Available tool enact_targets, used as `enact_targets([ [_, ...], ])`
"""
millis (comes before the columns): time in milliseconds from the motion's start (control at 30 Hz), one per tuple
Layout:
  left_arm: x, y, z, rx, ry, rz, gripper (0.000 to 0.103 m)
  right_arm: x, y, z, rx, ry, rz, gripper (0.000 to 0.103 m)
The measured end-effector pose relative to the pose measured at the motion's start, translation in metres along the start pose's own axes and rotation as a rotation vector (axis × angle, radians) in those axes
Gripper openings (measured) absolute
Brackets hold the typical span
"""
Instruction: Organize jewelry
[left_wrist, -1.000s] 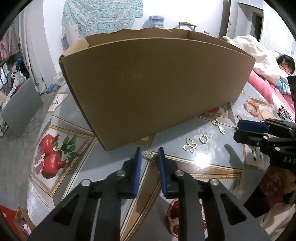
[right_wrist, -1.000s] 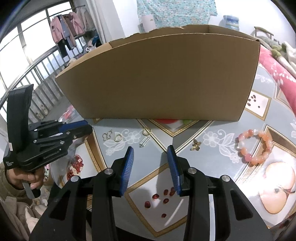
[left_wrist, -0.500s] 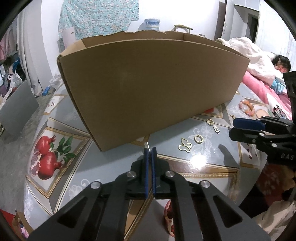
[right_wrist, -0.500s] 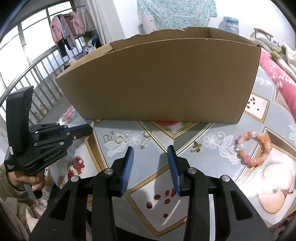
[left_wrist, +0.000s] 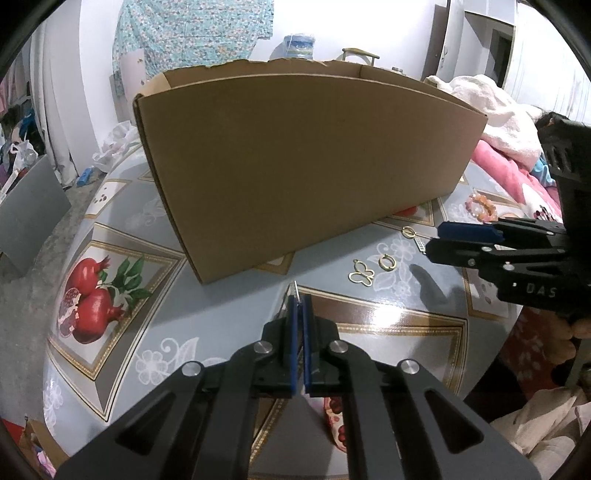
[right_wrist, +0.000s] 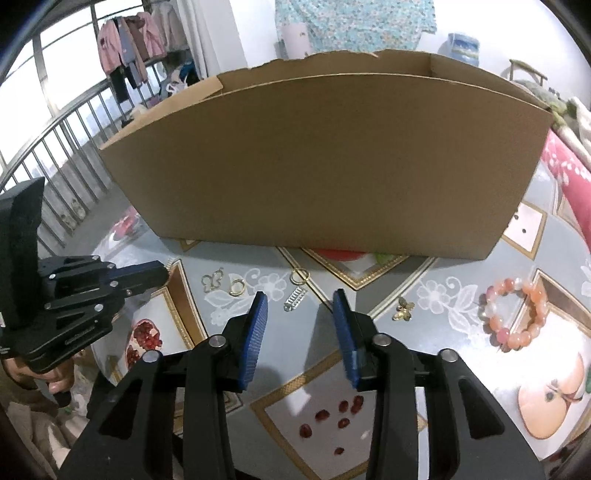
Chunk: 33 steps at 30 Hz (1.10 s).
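My left gripper is shut on a small silver piece of jewelry; only a thin tip of it pokes out past the blue pads. It hovers just in front of the tall cardboard box. On the table lie a gold butterfly, a gold ring, a gold loop with a silver comb-shaped charm, a small gold bee and a pink bead bracelet. My right gripper hangs above the charm, its jaws closing with nothing between them.
The box fills the back of the round, fruit-patterned table and its inside is hidden. A bed with pink and white bedding lies to the right. A window railing stands at the left.
The left jaws closed on the small silver piece that lay between them. The right jaws narrowed slightly. Neither hand travelled noticeably.
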<state>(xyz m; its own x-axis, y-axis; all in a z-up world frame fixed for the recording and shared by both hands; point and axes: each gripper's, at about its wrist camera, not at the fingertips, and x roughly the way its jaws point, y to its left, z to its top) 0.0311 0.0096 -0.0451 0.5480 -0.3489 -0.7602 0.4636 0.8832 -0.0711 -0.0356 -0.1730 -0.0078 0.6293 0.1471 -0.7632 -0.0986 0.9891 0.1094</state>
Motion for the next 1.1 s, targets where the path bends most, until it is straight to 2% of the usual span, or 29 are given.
enact_targets([
  [100,0.0,0.0,0.0,-0.004,-0.002,-0.005,0.002,0.005,0.007,0.002,-0.021,0.006,-0.052,0.017],
  [167,0.001,0.001,0.0,-0.005,-0.003,-0.008,0.002,0.007,0.01,0.004,-0.018,0.01,-0.064,0.015],
  [467,0.002,0.003,0.001,-0.012,-0.006,-0.016,0.002,0.015,0.039,0.006,-0.074,0.024,-0.165,0.012],
  [567,0.002,0.002,0.001,-0.01,-0.006,-0.015,0.002,0.016,0.041,0.008,-0.062,0.038,-0.166,0.004],
  [833,0.001,0.003,0.001,-0.008,-0.013,-0.022,0.002,0.015,0.038,0.011,-0.022,0.043,-0.116,0.002],
  [900,0.0,0.004,0.001,-0.005,-0.017,-0.024,0.002,0.011,0.024,0.007,-0.019,0.042,-0.112,0.0],
  [1100,-0.001,0.005,0.0,0.001,-0.028,-0.026,0.002,0.005,0.023,0.003,-0.02,0.041,-0.11,0.0],
])
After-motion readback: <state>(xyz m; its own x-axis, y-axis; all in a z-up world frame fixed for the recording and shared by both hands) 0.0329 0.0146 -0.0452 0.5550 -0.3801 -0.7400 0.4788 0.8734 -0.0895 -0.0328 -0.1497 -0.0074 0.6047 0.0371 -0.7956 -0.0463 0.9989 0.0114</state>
